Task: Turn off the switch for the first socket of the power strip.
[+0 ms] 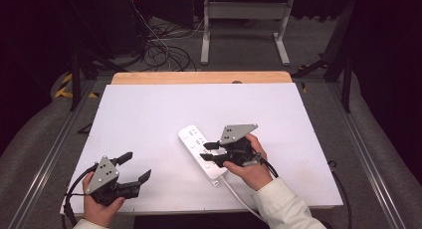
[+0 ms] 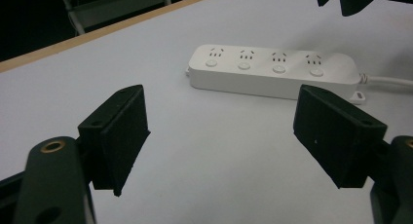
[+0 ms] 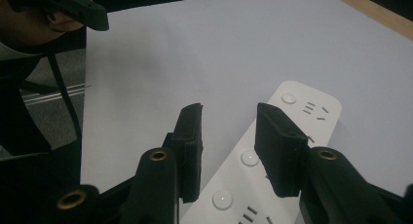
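High view: a white plastic power strip [image 1: 202,150], long rounded bar w/ four round push-buttons and socket slots, lies flat on the matte white counter [image 1: 149,114] near its middle, angled, its white cord [image 1: 241,199] running off toward the person's side. Right gripper [image 1: 211,152] hovers just above the strip's near half, black blocky jaws partway open, nothing clamped btwn them; a grey three-cornered plate [image 1: 238,133] sits on top. Right gripper view: the two matte black pads [image 3: 191,146] stand a moderate gap apart over the strip [image 3: 292,117], one glossy domed button [image 3: 250,158] visible in the gap; can't tell if a pad touches the casing. Left gripper [image 1: 135,168] rests at the counter's near-left corner, well apart from the strip, jaws spread wide and empty. Left gripper view: wedge-shaped black pads [image 2: 119,136] frame bare counter, strip [image 2: 272,70] beyond. A pale wood strip [image 1: 199,77] edges the counter's far side.
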`<state>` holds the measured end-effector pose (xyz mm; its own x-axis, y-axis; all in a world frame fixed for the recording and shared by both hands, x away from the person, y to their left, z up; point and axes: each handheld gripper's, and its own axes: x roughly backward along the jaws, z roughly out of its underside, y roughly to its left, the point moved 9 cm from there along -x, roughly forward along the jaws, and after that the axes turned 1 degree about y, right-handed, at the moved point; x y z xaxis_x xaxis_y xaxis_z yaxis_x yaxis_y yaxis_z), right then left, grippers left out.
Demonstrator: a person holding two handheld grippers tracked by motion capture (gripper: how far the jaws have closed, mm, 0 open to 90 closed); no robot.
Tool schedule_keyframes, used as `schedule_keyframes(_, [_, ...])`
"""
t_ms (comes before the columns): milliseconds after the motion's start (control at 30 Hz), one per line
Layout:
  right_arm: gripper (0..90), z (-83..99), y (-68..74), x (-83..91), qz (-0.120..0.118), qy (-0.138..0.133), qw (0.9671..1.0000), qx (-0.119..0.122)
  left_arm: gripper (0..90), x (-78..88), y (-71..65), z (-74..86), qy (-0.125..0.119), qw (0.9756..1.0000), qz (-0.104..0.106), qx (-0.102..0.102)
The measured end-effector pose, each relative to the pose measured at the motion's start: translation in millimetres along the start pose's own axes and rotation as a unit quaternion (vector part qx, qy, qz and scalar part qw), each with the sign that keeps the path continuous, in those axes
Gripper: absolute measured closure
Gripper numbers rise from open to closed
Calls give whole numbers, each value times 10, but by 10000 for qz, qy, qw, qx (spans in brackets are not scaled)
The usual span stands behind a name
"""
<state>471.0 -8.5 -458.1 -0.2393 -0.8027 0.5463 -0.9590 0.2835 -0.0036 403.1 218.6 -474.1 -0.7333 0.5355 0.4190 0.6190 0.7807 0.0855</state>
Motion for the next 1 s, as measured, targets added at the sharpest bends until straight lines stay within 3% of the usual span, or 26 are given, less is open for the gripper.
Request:
schedule_keyframes(133, [654,22,-16,-3,19,66,10000,32,208,3,0,0,-7,10000,2,14])
schedule_keyframes(367, [900,32,-39,24,-72,83,9998,-136,207,1,1,-3,-11,10000,-8,-8])
schedule_keyframes(467, [900,38,-38,19,-264,113,9989,-370,207,0,-1,-1,-4,10000,4,9])
schedule_keyframes(567, [900,48,-35,9,-309,255,9984,-403,208,0,2,0,-5,10000,2,10])
schedule_keyframes(767, [900,80,-38,-65,-195,640,9975,-243,208,2,5,-2,-3,10000,-2,5])
schedule_keyframes(1000, [900,139,-34,-166,-156,1129,9934,-130,208,3,0,-2,-13,10000,-3,33])
